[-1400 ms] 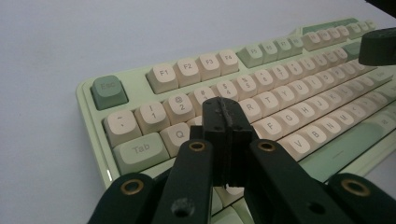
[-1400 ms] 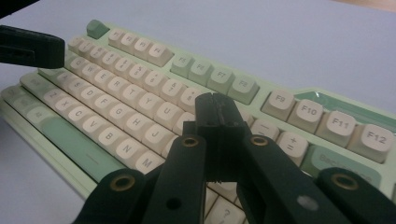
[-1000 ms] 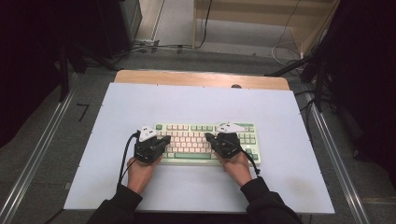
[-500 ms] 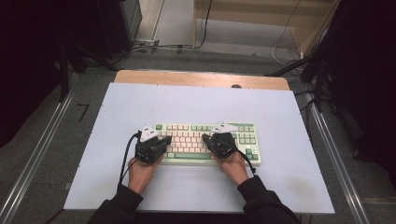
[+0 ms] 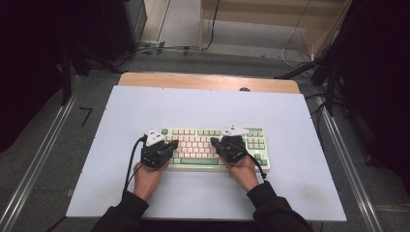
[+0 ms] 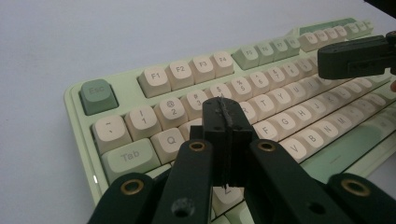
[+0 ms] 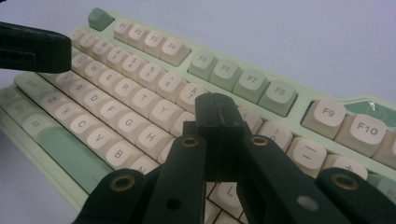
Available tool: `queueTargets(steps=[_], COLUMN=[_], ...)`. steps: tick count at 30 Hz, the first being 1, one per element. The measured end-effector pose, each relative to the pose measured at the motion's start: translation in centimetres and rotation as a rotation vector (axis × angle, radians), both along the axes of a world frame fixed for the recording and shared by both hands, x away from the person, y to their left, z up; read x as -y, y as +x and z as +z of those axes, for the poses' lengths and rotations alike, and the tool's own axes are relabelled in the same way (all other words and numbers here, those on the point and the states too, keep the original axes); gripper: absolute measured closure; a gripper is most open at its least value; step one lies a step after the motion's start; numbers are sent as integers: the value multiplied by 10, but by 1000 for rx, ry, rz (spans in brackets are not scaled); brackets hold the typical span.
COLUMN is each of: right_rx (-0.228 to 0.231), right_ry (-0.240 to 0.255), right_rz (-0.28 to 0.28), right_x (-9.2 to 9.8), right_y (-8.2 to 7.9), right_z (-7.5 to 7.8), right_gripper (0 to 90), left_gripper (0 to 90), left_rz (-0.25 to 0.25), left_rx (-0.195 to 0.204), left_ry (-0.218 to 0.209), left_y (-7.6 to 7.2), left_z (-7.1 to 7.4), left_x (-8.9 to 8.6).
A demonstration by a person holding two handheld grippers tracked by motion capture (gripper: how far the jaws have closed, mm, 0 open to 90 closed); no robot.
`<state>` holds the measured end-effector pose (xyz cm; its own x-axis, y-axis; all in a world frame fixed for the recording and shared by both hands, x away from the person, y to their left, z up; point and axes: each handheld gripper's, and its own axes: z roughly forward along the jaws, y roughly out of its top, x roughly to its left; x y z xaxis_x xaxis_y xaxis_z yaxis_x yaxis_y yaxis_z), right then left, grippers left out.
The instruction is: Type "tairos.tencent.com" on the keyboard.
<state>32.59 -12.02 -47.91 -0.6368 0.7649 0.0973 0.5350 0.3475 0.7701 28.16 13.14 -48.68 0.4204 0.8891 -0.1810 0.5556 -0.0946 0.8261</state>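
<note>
A: Where is the keyboard (image 5: 212, 148)?

B: It lies flat in the middle of the white surface (image 5: 300, 121), a bit to the near side. It is pale green with cream keys.

A: What are the tools doing?

B: The left tool (image 5: 172, 143) hangs over the left keys, close to the number and Q rows. Its jaws are pressed together with nothing between them. The right tool (image 5: 214, 141) is over the keys in the middle, near the top letter row. Its jaws are closed tight too, and they hold nothing.

A: Would the keyboard be hard to pick up?

B: I think it is stiff and a bit heavy, so it will not bend. The keys (image 6: 177, 70) look smooth and they sink when pushed, so a closed tip could slip off one. To press, come straight down on the middle of one key. To lift it, take the hard rim at each end, not the keys.

A: Did anything change from a moment ago?

B: Not much. The keyboard stayed put and the left tool did not move. The right tool has slid a little to the left along the keys.
</note>
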Motion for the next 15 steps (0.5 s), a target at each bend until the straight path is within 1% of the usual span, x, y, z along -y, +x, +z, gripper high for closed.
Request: queueTargets(steps=[3,5,10,12,15], right_rx=[0,-6,1,2,6], right_ry=[5,2,3,4,4], right_rz=[5,5,1,1,0], right_x=[1,1,1,1,1], right_y=[0,0,0,0,0], right_z=[0,0,0,1,1], right_gripper=[875,875,875,875,875], left_gripper=[900,900,900,900,900], left_rz=[0,0,-5,-7,-6], left_rx=[6,8,8,12,8], left_ry=[-2,5,-5,1,0], left_y=[2,3,4,5,7], left_z=[2,2,3,3,3], left_x=[2,3,7,10,13])
